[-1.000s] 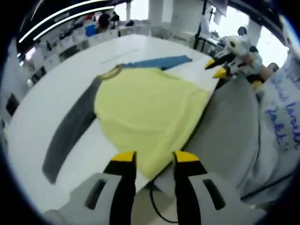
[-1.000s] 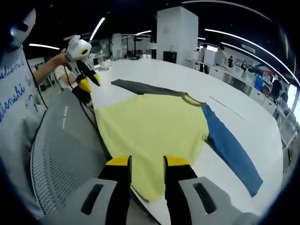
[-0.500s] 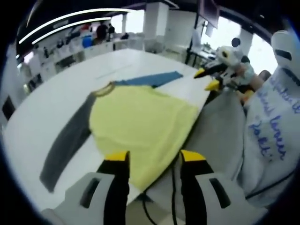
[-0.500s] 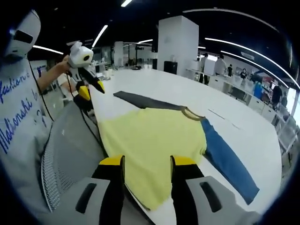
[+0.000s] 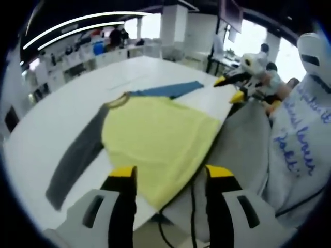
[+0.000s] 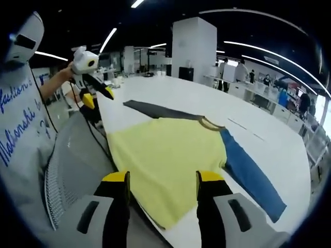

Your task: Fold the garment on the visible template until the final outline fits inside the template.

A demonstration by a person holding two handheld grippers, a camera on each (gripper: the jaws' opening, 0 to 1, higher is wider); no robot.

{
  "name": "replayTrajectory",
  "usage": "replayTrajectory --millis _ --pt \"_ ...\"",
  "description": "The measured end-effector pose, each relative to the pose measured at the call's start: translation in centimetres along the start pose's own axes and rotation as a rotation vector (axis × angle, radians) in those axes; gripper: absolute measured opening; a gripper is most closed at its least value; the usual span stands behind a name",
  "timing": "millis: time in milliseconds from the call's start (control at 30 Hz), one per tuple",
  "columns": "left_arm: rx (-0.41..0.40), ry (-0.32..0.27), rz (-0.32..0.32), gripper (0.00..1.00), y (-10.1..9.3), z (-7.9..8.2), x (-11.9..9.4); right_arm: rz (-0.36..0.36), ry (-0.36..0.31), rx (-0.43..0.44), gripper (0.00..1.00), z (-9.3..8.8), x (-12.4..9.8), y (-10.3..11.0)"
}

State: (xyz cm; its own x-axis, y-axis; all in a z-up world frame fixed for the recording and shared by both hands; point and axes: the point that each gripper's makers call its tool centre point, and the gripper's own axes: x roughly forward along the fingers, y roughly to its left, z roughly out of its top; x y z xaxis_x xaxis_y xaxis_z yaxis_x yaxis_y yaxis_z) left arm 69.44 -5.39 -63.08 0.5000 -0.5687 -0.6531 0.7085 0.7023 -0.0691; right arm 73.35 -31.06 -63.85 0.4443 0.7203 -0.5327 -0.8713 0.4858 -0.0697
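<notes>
Two grippers hang spread and empty above the table's near edge. In the left gripper view, the left gripper (image 5: 168, 178) has its jaws parted just short of the garment (image 5: 158, 137), whose yellow hem droops slightly over the white table (image 5: 62, 111). The right gripper (image 6: 163, 183) stands the same way at the hem's other end. Beyond the jaws the yellow body lies flat; farther off a grey sleeve (image 5: 75, 157) runs left and a blue sleeve (image 6: 248, 173) right. No template outline is discernible. The cloth looks thin, limp and light; I judge it will sag and slide, so pinch hem corners or sleeve ends.
</notes>
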Motion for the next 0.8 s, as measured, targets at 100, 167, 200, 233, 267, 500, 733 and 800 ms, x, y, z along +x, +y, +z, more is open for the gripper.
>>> replayTrajectory --millis 100,167,200,233,267,500,733,800 --pt "0.0 -0.009 0.004 0.53 0.1 0.2 -0.1 -0.016 -0.006 0.003 0.58 0.2 -0.3 -0.2" --pt "-0.002 -0.009 0.007 0.55 0.1 0.1 -0.1 -0.016 -0.02 0.015 0.61 0.5 -0.6 -0.3" --pt "-0.003 -0.008 0.012 0.56 0.1 0.1 -0.2 -0.017 -0.026 0.02 0.61 0.7 -0.7 -0.3" --pt "-0.002 -0.01 0.016 0.59 0.1 0.2 -0.2 -0.018 -0.036 0.028 0.62 0.8 -0.8 -0.4" --pt "-0.002 -0.011 0.016 0.59 0.1 0.2 -0.2 -0.019 -0.042 0.034 0.64 1.0 -0.9 -0.5" --pt "0.002 -0.022 0.015 0.63 0.0 0.5 -0.4 -0.038 -0.035 0.063 0.77 0.4 -0.9 -1.1" --pt "0.013 -0.012 -0.005 0.7 -0.5 0.2 -0.4 -0.038 -0.017 0.07 0.82 -0.1 -0.9 -1.0" --pt "0.006 -0.011 0.003 0.72 -0.4 0.1 -0.5 -0.044 -0.014 0.063 0.84 -0.2 -1.0 -1.0"
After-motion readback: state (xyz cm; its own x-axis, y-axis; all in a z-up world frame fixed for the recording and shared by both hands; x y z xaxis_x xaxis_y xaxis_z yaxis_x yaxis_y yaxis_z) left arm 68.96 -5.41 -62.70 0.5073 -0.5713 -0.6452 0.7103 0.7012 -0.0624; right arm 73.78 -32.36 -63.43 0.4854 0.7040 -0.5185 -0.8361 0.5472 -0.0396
